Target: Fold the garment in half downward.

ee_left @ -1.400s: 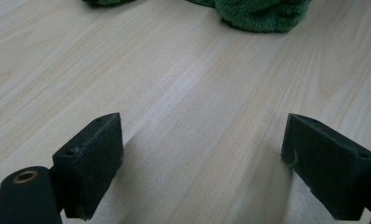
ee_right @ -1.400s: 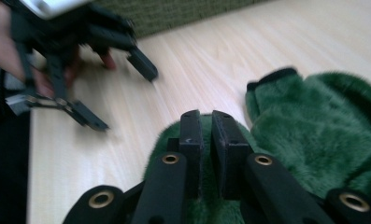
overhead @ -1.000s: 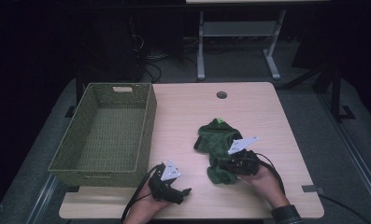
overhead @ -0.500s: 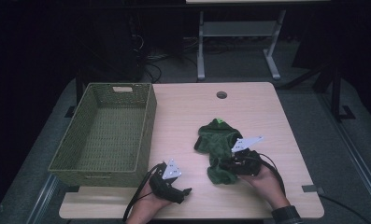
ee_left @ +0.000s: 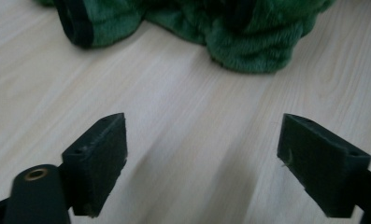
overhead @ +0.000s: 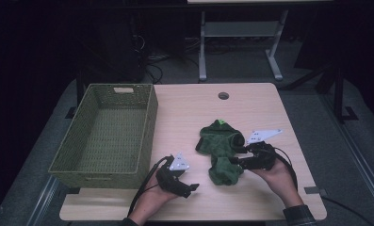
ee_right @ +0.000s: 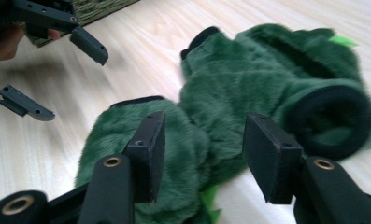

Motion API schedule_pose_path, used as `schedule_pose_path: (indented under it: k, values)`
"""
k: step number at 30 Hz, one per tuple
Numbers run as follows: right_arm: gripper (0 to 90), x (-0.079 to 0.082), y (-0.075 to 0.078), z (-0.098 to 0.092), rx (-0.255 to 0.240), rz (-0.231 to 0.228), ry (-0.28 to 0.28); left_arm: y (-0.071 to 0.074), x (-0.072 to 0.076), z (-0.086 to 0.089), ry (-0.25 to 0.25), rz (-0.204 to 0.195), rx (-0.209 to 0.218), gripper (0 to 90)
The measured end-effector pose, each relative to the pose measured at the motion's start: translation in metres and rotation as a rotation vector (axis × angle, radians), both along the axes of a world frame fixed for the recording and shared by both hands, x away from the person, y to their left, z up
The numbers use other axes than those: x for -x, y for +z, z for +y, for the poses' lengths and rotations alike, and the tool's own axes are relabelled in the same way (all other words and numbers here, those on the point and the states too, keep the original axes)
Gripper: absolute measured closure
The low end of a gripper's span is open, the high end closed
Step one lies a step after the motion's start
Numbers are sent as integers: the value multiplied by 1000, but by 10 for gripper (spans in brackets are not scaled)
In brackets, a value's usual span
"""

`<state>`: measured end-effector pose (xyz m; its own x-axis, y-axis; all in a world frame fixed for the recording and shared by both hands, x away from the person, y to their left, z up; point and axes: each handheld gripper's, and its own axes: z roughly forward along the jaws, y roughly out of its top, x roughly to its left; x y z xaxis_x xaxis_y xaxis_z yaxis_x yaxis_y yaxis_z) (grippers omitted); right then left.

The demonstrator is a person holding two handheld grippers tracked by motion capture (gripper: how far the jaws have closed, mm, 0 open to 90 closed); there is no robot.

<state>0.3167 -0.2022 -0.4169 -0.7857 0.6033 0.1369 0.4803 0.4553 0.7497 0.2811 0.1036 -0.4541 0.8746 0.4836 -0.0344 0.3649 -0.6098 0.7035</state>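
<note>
A fuzzy green garment (overhead: 220, 146) lies crumpled on the wooden table (overhead: 189, 108), right of the middle. My right gripper (overhead: 235, 162) is at its right edge. Its jaws have just been opening and stand apart over the green pile (ee_right: 248, 84) without pressing it; in its own view the right gripper (ee_right: 204, 135) frames the fleece. My left gripper (overhead: 190, 188) rests near the front edge, left of the garment (ee_left: 248, 37). Its jaws have just closed a little, but the left gripper (ee_left: 202, 140) is wide open over bare wood. The left gripper (ee_right: 73, 84) also appears in the right gripper view.
A woven olive basket (overhead: 149, 127) stands empty on the table's left side, its corner (ee_right: 99, 9) behind the left gripper. A round cable hole (overhead: 223, 95) sits near the far edge. A metal stand (overhead: 203, 52) is beyond the table.
The right gripper's jaws have parted from the green garment, and the hand has lifted and drawn back slightly to the right. The left hand has edged up and toward the garment.
</note>
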Motion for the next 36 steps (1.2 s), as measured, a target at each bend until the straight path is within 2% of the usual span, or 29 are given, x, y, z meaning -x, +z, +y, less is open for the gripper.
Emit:
schedule_pose_path:
  k: [3,5,8,9,14,17,20,21,22,24,26,28,31,34,36]
  values:
    - [484,-6,6,-4,3,-6,-16,9,-10,-5,3,0,14,174]
    - [485,-16,12,-8,9,-18,-24,16,-20,-8,-4,-6,22,238]
    - [485,-23,16,-10,22,-17,-34,26,-37,-11,-6,-3,49,281]
    - [485,-27,17,-12,17,-24,-36,28,-43,-12,3,5,64,307]
    - [489,-48,21,-16,18,-17,-71,40,-71,-20,32,-12,68,350]
    - [494,-63,20,-16,22,-15,-86,44,-91,-25,42,-13,60,410]
    - [497,-79,17,-16,34,-1,-103,44,-109,-31,57,-30,41,449]
    - [497,-85,16,-16,19,19,-105,43,-115,-33,59,-32,41,456]
    - [496,-91,14,-15,16,37,-113,43,-121,-35,63,-28,44,463]
    - [497,-102,9,-13,36,41,-124,41,-132,-40,65,-14,46,472]
    - [494,-112,3,-12,39,74,-131,37,-141,-45,62,-15,24,471]
    - [489,-124,-6,-9,72,80,-129,32,-150,-51,62,-25,-11,468]
    - [478,-129,-13,-8,67,102,-121,22,-161,-55,68,-18,-41,467]
    - [471,-133,-28,-7,120,128,-106,13,-169,-59,61,-17,-88,469]
    - [471,-134,-30,-6,130,136,-110,10,-173,-62,60,-18,-109,473]
